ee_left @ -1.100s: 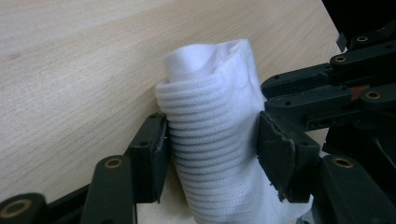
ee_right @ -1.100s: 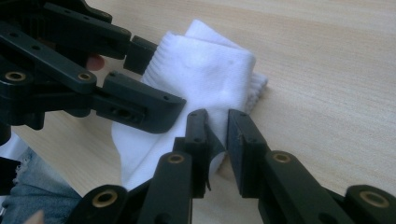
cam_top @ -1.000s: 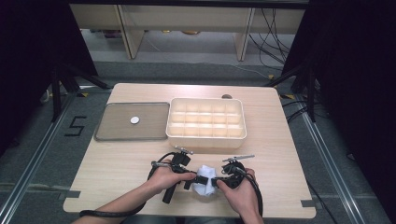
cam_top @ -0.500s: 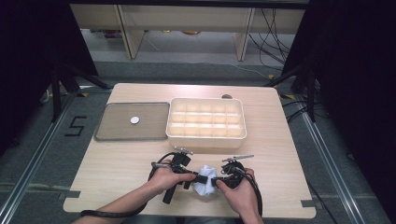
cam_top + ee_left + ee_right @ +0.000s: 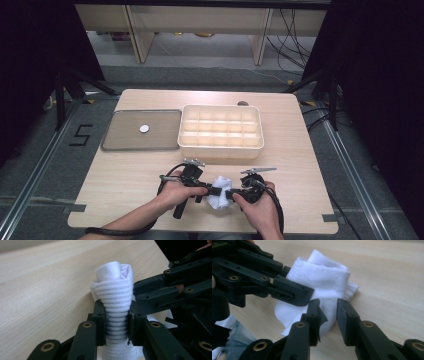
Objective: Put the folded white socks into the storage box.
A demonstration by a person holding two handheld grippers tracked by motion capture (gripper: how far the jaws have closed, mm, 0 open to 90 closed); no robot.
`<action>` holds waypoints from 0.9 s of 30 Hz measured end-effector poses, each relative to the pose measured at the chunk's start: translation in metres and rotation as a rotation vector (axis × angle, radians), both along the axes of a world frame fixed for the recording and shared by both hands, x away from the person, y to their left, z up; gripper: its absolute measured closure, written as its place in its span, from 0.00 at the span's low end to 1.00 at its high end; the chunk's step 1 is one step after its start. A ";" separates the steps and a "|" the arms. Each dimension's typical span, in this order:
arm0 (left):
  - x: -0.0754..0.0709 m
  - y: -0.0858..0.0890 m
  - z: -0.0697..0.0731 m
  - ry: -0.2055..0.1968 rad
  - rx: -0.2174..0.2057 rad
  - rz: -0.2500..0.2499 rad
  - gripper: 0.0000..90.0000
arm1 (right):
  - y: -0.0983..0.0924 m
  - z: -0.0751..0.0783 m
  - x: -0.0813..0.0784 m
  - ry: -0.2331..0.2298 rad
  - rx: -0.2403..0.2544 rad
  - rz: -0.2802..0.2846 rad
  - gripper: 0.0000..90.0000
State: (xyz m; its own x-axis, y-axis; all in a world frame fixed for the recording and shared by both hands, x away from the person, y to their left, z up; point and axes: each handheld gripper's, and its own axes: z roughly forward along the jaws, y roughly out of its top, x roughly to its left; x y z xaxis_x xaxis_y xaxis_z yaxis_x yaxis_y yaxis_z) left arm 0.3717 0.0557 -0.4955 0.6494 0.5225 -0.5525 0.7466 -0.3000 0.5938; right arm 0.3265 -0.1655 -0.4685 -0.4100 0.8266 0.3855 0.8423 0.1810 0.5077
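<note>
White sock (image 5: pixel 219 196) lies bunched at the near edge of the wooden table (image 5: pixel 150 175), between the person's two hands and well apart from the things farther back. In the left gripper view its ribbed cuff stands up in a roll, with a smooth folded end at the top, and the left gripper (image 5: pixel 117 323) pinches that ribbed part: both pads press into the knit, after the jaws have just been closing. The right gripper (image 5: pixel 328 317) comes in from the opposite side. Its jaws have just been opening and now stand spread, with a gap between them; a fold of the sock seems to hang at the inner face of one pad, though the angle is too poor to say whether it is caught there or only brushing. In the high view the left hand (image 5: pixel 179 189) and the right hand (image 5: pixel 257 207) face each other across the sock, cables trailing back toward the person. Farther up the table sit a cream compartment box (image 5: pixel 220 131) and, just beside it on the left, a flat grey tray (image 5: pixel 115 137) bearing a small white disc (image 5: pixel 144 128).
</note>
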 end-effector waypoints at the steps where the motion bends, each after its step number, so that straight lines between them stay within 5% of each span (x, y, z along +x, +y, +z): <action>1: 0.000 0.002 0.003 -0.018 0.008 0.001 0.80 | -0.001 0.003 -0.001 -0.020 0.009 -0.006 0.79; 10: 0.003 0.021 0.014 -0.117 -0.017 0.006 0.79 | -0.016 0.010 0.002 -0.165 0.023 -0.038 0.74; 15: 0.004 0.029 0.018 -0.144 -0.016 0.016 0.79 | -0.021 0.007 0.002 -0.161 -0.008 -0.081 0.72; 18: 0.005 0.034 0.021 -0.163 -0.005 0.031 0.79 | -0.024 0.003 0.004 -0.204 0.006 -0.055 0.72; 27: 0.014 0.050 0.028 -0.251 -0.008 0.033 0.79 | -0.026 0.002 0.004 -0.217 0.014 -0.058 0.71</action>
